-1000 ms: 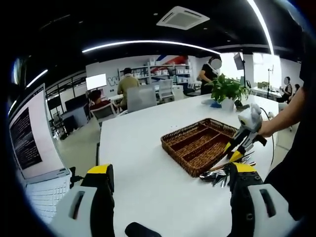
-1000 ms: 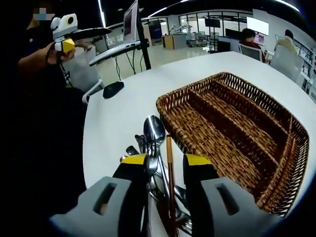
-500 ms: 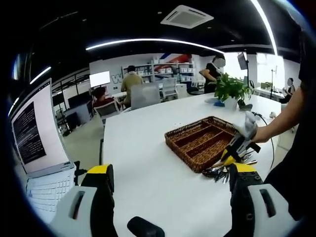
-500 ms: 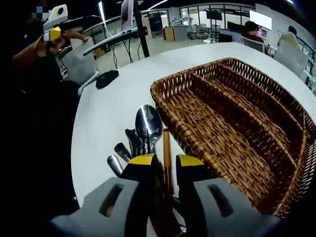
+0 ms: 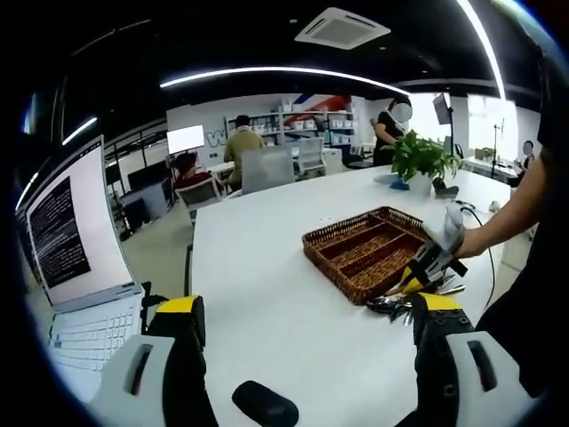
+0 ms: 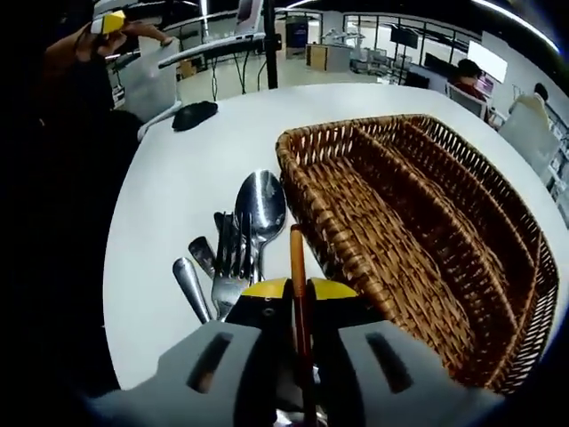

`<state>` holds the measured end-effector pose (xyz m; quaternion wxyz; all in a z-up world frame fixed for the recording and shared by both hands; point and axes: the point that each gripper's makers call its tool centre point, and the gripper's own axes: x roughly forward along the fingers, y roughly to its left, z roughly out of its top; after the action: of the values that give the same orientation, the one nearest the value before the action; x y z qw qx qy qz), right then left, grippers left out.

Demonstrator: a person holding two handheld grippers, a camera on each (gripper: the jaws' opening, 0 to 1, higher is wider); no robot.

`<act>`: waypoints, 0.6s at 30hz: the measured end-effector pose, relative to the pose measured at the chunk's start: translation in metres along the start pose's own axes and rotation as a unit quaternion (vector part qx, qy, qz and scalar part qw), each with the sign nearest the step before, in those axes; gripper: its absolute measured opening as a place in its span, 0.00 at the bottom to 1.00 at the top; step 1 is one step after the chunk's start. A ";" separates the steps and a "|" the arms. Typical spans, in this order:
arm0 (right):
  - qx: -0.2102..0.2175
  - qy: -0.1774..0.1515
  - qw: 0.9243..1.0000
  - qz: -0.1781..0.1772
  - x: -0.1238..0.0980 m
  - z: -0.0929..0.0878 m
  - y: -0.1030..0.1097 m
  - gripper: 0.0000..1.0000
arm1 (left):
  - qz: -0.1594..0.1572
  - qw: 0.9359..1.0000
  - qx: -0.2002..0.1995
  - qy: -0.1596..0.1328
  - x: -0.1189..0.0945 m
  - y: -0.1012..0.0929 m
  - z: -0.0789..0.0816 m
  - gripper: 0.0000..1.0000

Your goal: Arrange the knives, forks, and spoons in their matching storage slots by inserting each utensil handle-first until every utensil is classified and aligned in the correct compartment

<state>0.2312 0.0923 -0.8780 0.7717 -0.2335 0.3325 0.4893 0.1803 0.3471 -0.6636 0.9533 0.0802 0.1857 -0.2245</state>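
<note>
A brown wicker tray [image 6: 427,222] with long compartments lies on the white table [image 6: 178,196]. Beside its near wall is a pile of utensils: a steel spoon [image 6: 260,200], forks [image 6: 233,260] and a brown wooden-handled utensil [image 6: 296,258]. My right gripper [image 6: 300,290] is shut on that wooden handle, which pokes forward between its yellow tips. In the left gripper view the right gripper [image 5: 428,263] is held by a hand over the pile [image 5: 402,303] at the tray [image 5: 364,252]. My left gripper [image 5: 308,305] stands wide open, holding nothing, well short of the tray.
An open laptop [image 5: 76,267] sits at the table's left and a black mouse [image 5: 263,405] lies just before my left jaws; the mouse [image 6: 197,114] also appears beyond the pile. A potted plant [image 5: 416,160] stands behind the tray. People sit at desks far back.
My right gripper's jaws have closed from a narrow gap onto the brown wooden handle. The left gripper's view has drifted slightly away from the tray; its jaws stay open.
</note>
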 end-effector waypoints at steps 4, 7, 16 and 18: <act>-0.008 -0.001 1.000 0.003 0.000 0.000 0.001 0.06 | -0.001 1.000 0.001 -0.003 0.000 0.000 0.002 1.00; -0.008 0.004 1.000 0.003 0.002 -0.001 0.002 0.05 | -0.003 1.000 0.003 -0.003 0.001 -0.001 0.002 1.00; -0.013 0.008 1.000 0.008 -0.010 0.009 0.003 0.05 | -0.003 1.000 0.004 -0.007 0.001 -0.001 0.007 0.99; -0.001 0.010 1.000 0.014 -0.011 0.009 0.004 0.04 | -0.004 1.000 0.005 -0.009 0.002 -0.002 0.007 0.99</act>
<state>0.2266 0.0935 -0.8639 0.7612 -0.2344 0.3433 0.4978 0.1832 0.3432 -0.6575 0.9536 0.0820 0.1766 -0.2296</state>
